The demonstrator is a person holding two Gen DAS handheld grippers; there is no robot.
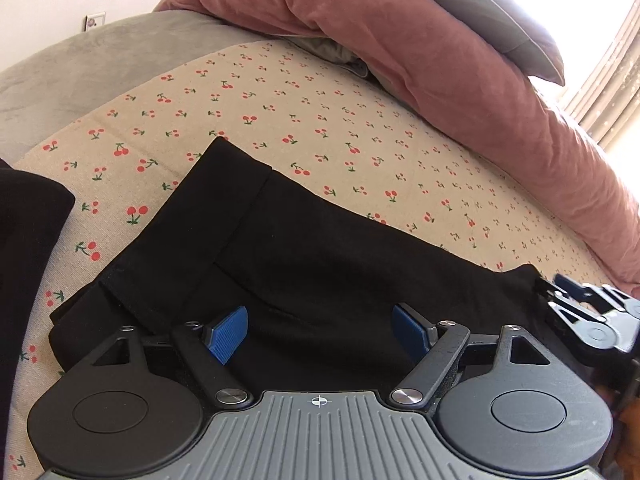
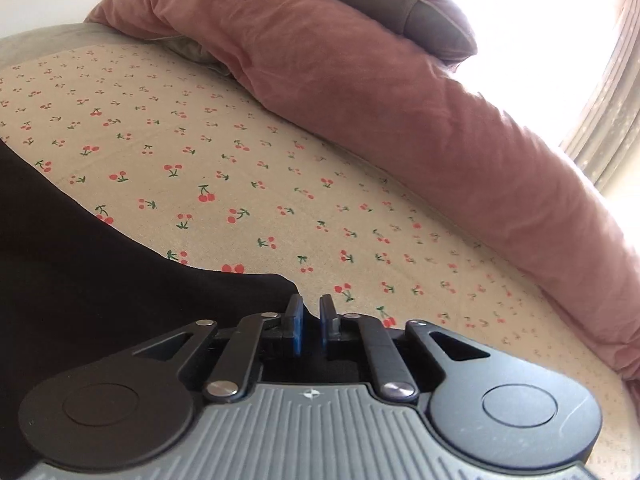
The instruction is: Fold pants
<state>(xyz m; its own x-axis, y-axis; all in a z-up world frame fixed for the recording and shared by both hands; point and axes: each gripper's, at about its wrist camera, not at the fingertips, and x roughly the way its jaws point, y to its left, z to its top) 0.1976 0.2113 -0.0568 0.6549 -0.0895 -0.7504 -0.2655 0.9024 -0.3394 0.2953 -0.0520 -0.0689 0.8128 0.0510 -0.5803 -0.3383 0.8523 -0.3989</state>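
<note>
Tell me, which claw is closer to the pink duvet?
Right. The right claw sits past the black pants' end, toward the pink duvet; the left claw hangs over the pants' middle, farther away.

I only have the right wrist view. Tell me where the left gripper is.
Observer: The left gripper is over the black pants, its fingers wide apart and pinching nothing.
Operator: Report how the pants lie.
Observer: In flat layers on the cherry-print sheet, with a hemmed end pointing away from the gripper.
Operator: Name anything else near them.
Observer: A second black cloth lies at the left edge, with a strip of sheet between it and the pants.
</note>
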